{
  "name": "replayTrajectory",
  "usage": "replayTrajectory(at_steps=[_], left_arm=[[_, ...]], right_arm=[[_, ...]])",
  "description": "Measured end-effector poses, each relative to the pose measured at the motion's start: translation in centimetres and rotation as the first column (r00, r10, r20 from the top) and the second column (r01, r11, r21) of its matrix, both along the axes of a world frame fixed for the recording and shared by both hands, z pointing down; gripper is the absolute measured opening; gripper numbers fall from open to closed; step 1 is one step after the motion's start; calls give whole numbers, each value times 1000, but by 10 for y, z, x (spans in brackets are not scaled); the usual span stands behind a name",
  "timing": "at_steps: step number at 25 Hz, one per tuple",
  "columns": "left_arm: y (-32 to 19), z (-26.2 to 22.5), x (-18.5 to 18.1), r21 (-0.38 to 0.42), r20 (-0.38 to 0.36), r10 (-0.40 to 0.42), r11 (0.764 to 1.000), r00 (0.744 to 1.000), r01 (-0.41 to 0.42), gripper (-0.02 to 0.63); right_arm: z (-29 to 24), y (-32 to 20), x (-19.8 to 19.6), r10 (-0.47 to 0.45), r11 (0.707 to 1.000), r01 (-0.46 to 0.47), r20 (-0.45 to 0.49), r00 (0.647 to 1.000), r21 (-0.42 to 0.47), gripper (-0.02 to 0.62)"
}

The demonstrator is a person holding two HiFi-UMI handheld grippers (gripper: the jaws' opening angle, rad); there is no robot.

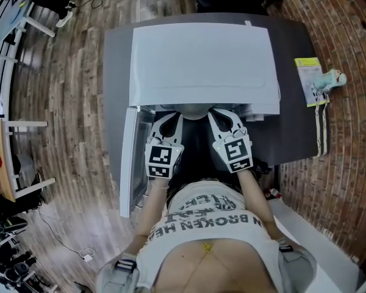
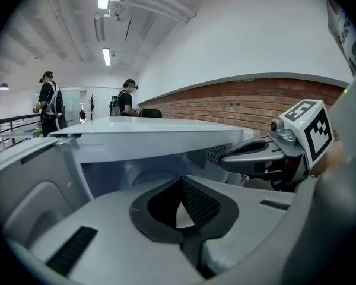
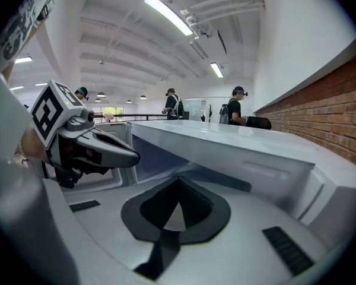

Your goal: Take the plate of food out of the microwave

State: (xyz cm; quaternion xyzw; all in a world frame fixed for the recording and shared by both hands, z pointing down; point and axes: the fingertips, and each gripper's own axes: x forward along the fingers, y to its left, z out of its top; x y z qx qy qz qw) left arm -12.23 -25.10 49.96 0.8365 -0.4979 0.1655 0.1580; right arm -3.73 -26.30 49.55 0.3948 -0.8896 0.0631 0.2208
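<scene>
A white microwave (image 1: 204, 60) stands on a dark grey table (image 1: 293, 133), its door (image 1: 129, 163) swung open to the left. Both grippers point into its mouth side by side. My left gripper (image 1: 171, 118) is shut, its jaws meeting tip to tip (image 2: 179, 181) with nothing seen between them. My right gripper (image 1: 218, 113) is shut and empty too (image 3: 178, 180). Between them a pale curved plate rim (image 1: 195, 111) shows just under the microwave's top edge; the same pale round shape (image 2: 145, 177) lies inside the cavity. Any food on it is hidden.
A yellow-edged booklet (image 1: 311, 81) and a small pale object (image 1: 332, 78) lie on the table's right end. The brick surface (image 1: 341, 151) runs along the right. Several people (image 3: 234, 113) stand far behind the microwave. Chairs and cables sit at the left.
</scene>
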Motion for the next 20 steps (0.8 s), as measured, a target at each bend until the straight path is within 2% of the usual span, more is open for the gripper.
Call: replayTrajectory(at_steps=[20], left_arm=[[-18, 68, -3, -156, 21, 11, 988, 1000, -7, 8]], right_arm=[[80, -19, 5, 11, 989, -25, -97, 995, -147, 8]])
